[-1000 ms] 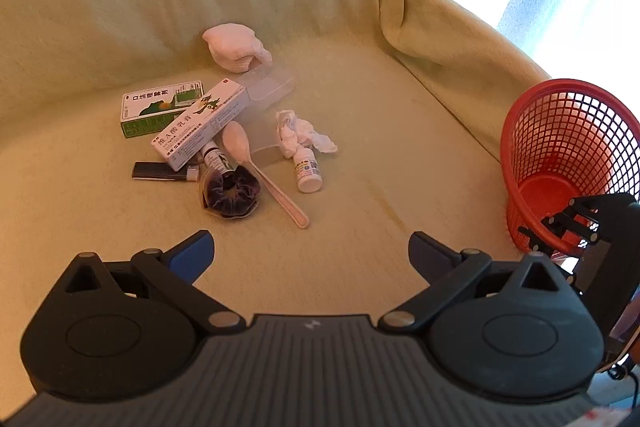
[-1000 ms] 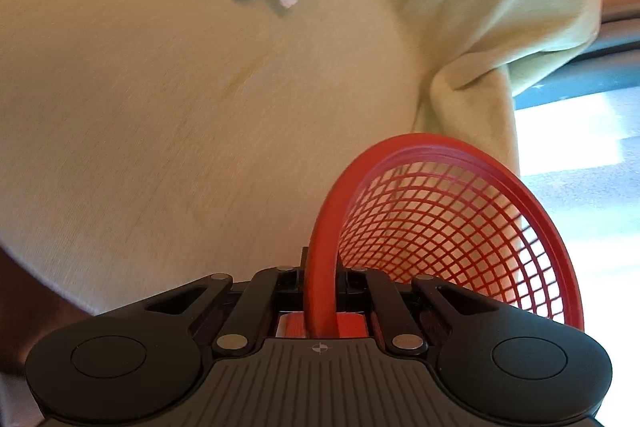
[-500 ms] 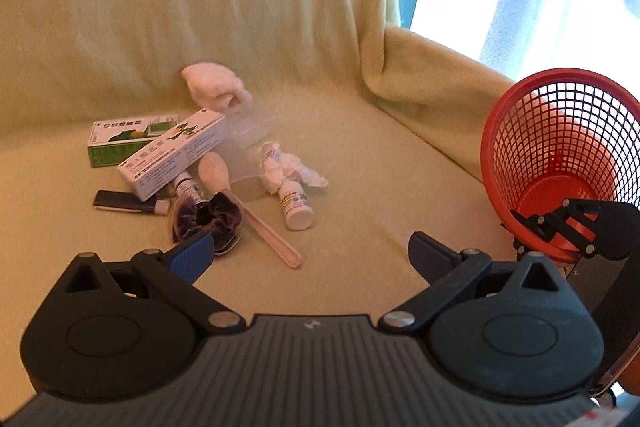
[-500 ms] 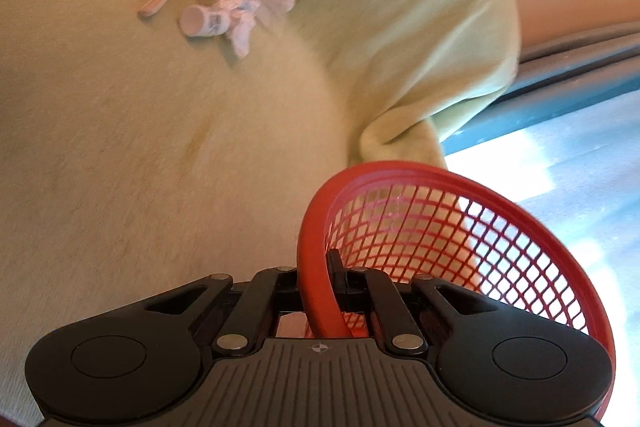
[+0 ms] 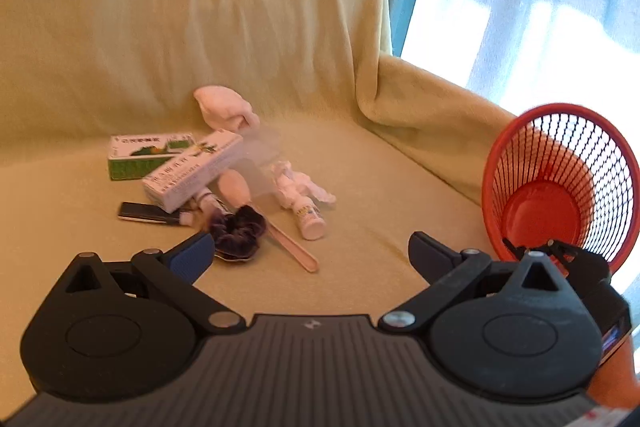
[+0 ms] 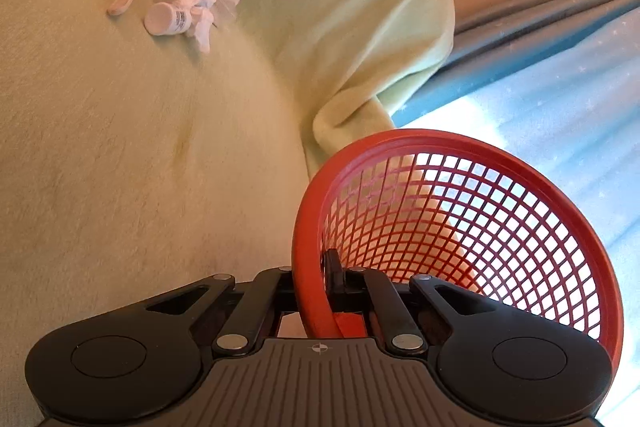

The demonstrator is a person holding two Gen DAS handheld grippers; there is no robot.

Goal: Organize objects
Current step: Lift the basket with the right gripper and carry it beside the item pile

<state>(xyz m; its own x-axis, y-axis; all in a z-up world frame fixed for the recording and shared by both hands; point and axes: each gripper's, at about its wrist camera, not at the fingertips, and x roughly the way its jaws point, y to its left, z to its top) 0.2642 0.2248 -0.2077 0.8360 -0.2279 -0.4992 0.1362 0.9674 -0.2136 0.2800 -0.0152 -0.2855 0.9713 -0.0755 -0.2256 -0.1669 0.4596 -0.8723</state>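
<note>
While our right gripper (image 6: pixel 316 291) clenches the red mesh basket's (image 6: pixel 472 223) rim at the sofa's (image 5: pixel 360 187) right end, our left gripper (image 5: pixel 310 251) gapes released before the purple scrunchie (image 5: pixel 238 229).

- The basket (image 5: pixel 560 183) is red, an open mesh grid.
- The sofa cover (image 5: pixel 200 27) is pale yellow-green.
- The scrunchie (image 5: pixel 240 227) is dark purple.
- One box (image 5: pixel 136 157) is green and white; the other box (image 5: pixel 192 173) is mostly white.
- The spoon (image 5: pixel 288 247) is pale pink.
- The small bottle (image 5: pixel 308 219) is white.
- The left claw (image 5: pixel 312 255) is black with a blue pad.
</note>
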